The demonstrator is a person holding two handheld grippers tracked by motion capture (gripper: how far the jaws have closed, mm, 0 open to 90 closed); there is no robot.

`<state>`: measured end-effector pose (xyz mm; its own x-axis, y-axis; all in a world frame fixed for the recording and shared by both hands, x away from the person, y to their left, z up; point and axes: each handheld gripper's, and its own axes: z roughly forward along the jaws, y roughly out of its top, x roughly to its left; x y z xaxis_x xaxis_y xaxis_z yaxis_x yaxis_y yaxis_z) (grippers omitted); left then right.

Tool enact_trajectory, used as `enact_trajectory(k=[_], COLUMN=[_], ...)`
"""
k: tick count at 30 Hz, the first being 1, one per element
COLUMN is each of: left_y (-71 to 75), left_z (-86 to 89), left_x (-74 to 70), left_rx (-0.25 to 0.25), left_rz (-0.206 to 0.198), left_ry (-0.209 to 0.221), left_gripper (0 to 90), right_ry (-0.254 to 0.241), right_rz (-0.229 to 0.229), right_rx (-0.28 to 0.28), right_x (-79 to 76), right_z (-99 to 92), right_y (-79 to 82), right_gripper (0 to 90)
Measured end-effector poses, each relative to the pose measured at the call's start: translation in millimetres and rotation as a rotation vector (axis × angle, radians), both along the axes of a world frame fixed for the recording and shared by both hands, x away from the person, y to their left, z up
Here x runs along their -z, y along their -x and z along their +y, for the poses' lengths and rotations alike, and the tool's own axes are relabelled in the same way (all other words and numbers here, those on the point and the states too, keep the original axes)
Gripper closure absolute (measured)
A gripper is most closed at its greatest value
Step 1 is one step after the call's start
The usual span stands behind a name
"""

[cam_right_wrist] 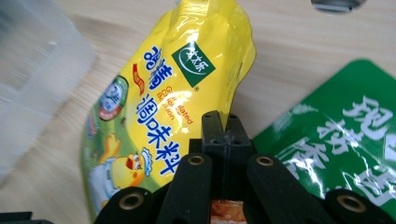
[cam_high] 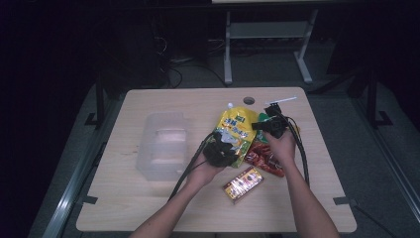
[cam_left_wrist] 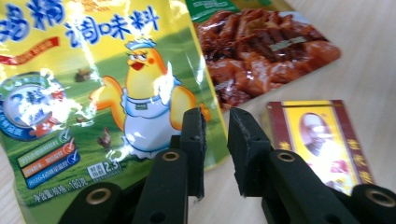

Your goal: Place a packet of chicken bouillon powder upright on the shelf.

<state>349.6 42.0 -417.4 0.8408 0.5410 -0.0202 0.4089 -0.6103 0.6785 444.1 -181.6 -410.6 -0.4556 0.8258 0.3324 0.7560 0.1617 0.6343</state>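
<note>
Nearest, the person's forearms enter the high view from 6 o'clock, each hand carrying a tool. Left tool [cam_high: 221, 148] sits over the lower edge of the yellow pouch [cam_high: 236, 130]; right tool [cam_high: 271, 126] at its 3 o'clock, over the red snack pack [cam_high: 262, 157].

Left gripper view: jaws parted by a narrow gap, nothing between them, bare bench showing through; the yellow pouch [cam_left_wrist: 107, 98] with its chick cartoon lies at 10 o'clock of the tips, the red snack pack [cam_left_wrist: 261, 56] at 1 o'clock, the small box [cam_left_wrist: 322, 140] with a portrait at 3 o'clock. The high view puts that small box [cam_high: 242, 182] closest to the near bench edge.

Right gripper view: jaws pressed together, tips meeting just at the yellow pouch's [cam_right_wrist: 187, 84] right edge; whether film is pinched, cannot tell. A sliver of orange-red packaging shows low between the jaw arms. The green pack [cam_right_wrist: 341, 135] lies at 3 o'clock, the clear plastic container [cam_right_wrist: 32, 79] blurred at 9 o'clock.

Farther out, high view: clear plastic container [cam_high: 163, 144] stands apart at 9 o'clock of the cluster. Bench [cam_high: 148, 208] has open wood along near and left edges; a round hole [cam_high: 248, 100] near the far edge.
</note>
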Motion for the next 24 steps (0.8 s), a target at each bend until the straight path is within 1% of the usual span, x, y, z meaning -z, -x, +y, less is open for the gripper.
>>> enact_trajectory(k=[1, 2, 3, 6, 9, 11, 12, 14, 15, 16, 19, 20, 21, 22, 24], left_y=[2.0, 2.0, 6.7, 13.8, 19.6, 22.2, 23.1, 23.8, 23.7, 22.7, 19.9, 19.9, 18.3, 18.0, 17.5], left_z=[1.3, 1.3, 3.3, 5.6, 7.3, 9.2, 9.9, 11.0, 13.9, 15.2, 18.9, 18.9, 20.9, 21.4, 22.0], left_x=[-1.3, -1.3, -3.4, -6.2, -8.9, -10.7, -10.6, -11.2, -10.9, -10.2, -7.1, -7.1, -4.9, -4.1, -2.0], left_rx=[0.005, 0.005, 0.009, 0.020, 0.032, 0.035, 0.033, 0.031, 0.025, 0.022, -0.001, -0.001, -0.014, -0.020, -0.033], left_rz=[-0.003, -0.003, -0.008, -0.023, -0.039, -0.041, -0.045, -0.045, -0.050, -0.054, -0.045, -0.045, -0.052, -0.055, -0.049], left_ry=[0.001, 0.001, 0.013, 0.016, 0.014, 0.018, 0.025, 0.023, 0.019, 0.014, 0.021, 0.021, 0.015, 0.015, 0.027], left_gripper=[74.2, 73.3, 72.4, 71.0, 70.2, 70.1, 70.1, 69.4, 69.1, 69.1, 68.4, 68.0, 66.7, 65.6, 65.2], right_ry=[-0.005, -0.005, -0.014, -0.024, -0.023, -0.016, -0.018, -0.017, -0.011, -0.008, 0.002, 0.002, 0.020, 0.022, 0.037], right_rz=[-0.015, -0.015, -0.030, -0.054, -0.085, -0.105, -0.113, -0.120, -0.138, -0.144, -0.174, -0.174, -0.201, -0.207, -0.224], right_rx=[-0.006, -0.006, -0.011, -0.021, -0.041, -0.055, -0.060, -0.066, -0.082, -0.086, -0.105, -0.105, -0.127, -0.134, -0.146], right_x=[-3.7, -3.7, -9.6, -17.1, -24.6, -30.1, -32.0, -34.5, -39.2, -41.5, -47.1, -47.1, -52.0, -53.5, -56.4], right_z=[-0.1, -0.1, 0.6, 3.4, 6.3, 9.0, 10.3, 11.7, 15.0, 16.5, 20.2, 20.2, 22.9, 23.9, 25.7], right_y=[1.7, 1.7, 5.1, 10.3, 15.6, 19.6, 21.2, 23.2, 27.0, 28.9, 33.5, 33.5, 38.4, 40.3, 44.9], right_gripper=[89.7, 89.7, 89.7, 89.7, 89.8, 89.8, 89.8, 89.8, 89.8, 89.8, 89.8, 89.8, 89.8, 89.8, 89.7])
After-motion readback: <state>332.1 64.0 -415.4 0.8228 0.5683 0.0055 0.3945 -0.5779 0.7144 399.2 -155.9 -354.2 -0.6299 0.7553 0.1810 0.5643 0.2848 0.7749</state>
